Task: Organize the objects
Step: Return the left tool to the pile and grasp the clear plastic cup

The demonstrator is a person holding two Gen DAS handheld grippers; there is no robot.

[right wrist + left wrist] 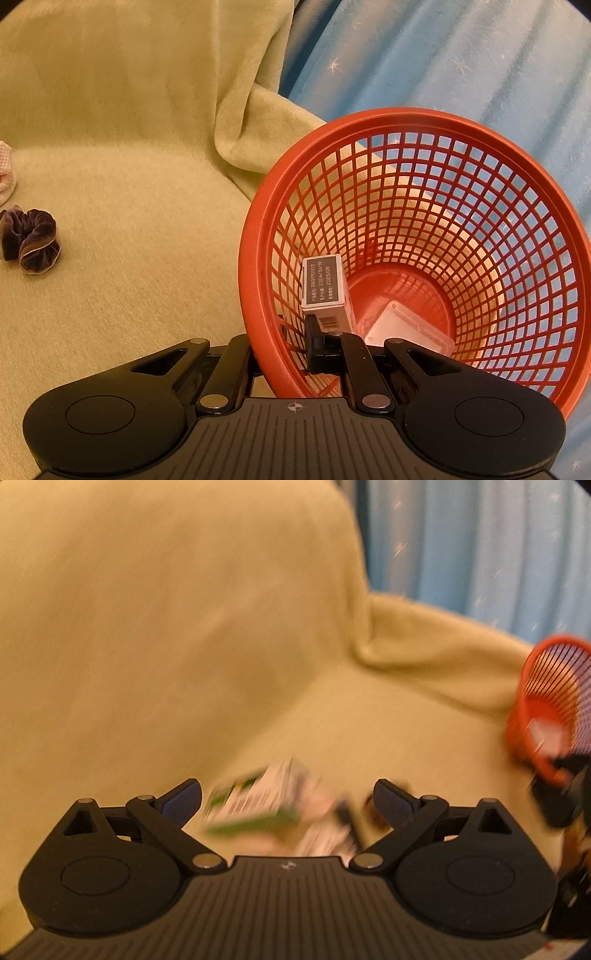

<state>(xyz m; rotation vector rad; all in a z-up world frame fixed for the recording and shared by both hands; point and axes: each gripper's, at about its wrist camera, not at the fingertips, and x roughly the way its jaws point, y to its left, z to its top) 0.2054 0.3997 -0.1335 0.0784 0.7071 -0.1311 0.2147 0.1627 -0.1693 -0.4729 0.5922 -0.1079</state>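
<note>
My red plastic lattice basket (424, 236) already holds a white carton (325, 291) and clear case (402, 328); my right gripper (295, 354) clamps its rim. Left gripper (288, 805), spread wide, hovers over a blurred green-white box (255, 801); the purple velvet scrunchie (31, 240) waits on the blanket.

Both wrist views face the couch (184, 627), sharing the basket (424, 122).
</note>
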